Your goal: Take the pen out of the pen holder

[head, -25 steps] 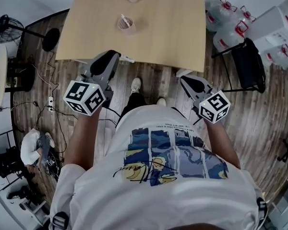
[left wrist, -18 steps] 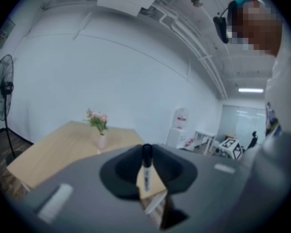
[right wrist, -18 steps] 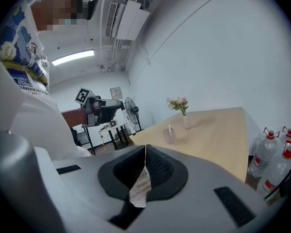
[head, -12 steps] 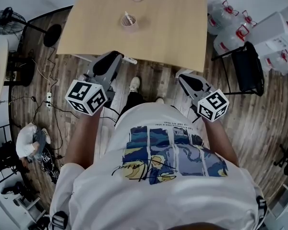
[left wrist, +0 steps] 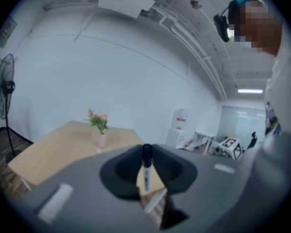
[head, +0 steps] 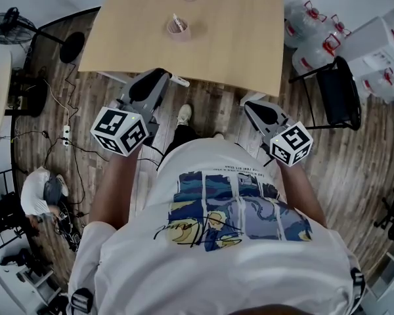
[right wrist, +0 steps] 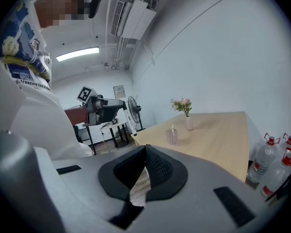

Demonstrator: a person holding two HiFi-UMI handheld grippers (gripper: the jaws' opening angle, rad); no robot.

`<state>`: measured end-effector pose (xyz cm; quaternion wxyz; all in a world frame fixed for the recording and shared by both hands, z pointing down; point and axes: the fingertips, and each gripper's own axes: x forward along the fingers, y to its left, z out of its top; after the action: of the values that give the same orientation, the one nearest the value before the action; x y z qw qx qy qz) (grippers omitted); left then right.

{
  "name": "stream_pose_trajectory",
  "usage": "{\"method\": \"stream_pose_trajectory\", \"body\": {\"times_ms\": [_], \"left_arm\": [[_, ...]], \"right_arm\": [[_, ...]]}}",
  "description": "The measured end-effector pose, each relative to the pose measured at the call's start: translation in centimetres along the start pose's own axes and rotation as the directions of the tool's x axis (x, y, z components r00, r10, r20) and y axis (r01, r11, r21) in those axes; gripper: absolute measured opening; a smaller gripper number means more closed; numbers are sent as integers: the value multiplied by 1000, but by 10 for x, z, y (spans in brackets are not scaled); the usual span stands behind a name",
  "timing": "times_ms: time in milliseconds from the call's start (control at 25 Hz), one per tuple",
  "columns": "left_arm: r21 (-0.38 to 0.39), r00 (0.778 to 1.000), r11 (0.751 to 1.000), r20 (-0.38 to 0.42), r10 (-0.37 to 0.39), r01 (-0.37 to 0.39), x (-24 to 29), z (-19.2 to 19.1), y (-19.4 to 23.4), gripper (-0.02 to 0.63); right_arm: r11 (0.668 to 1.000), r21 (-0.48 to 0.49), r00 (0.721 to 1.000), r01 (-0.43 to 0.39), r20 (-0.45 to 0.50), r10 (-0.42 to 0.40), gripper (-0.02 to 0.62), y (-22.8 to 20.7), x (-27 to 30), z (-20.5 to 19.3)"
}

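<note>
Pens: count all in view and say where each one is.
2. One white pen with a black cap is clamped in the left gripper; one pale pen stands in the pink mesh holder on the light wooden table. More may be hidden inside the holder.

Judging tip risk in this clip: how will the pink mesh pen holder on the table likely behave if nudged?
The pen holder looks like thin open mesh, so it is probably light and would slide easily on the smooth table. A pen leans at its rim, so a sideways tug there could tip it.
</note>
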<state>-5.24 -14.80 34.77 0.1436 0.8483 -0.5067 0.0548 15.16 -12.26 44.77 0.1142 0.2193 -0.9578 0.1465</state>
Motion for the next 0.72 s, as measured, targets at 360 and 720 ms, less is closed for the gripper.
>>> {"method": "stream_pose_trajectory", "body": {"times_ms": [360,720], "left_arm": [[-10,1000,1000,5,8,-8,-9,-6,1,72],[-24,1000,1000,-4,10,-10,-7,-12,6,72]], "right_arm": [[1000,-23,1000,-14,-2,14,8,9,3,-2],[999,-27,1000,-20,-18,20,8,11,7,-6]]}}
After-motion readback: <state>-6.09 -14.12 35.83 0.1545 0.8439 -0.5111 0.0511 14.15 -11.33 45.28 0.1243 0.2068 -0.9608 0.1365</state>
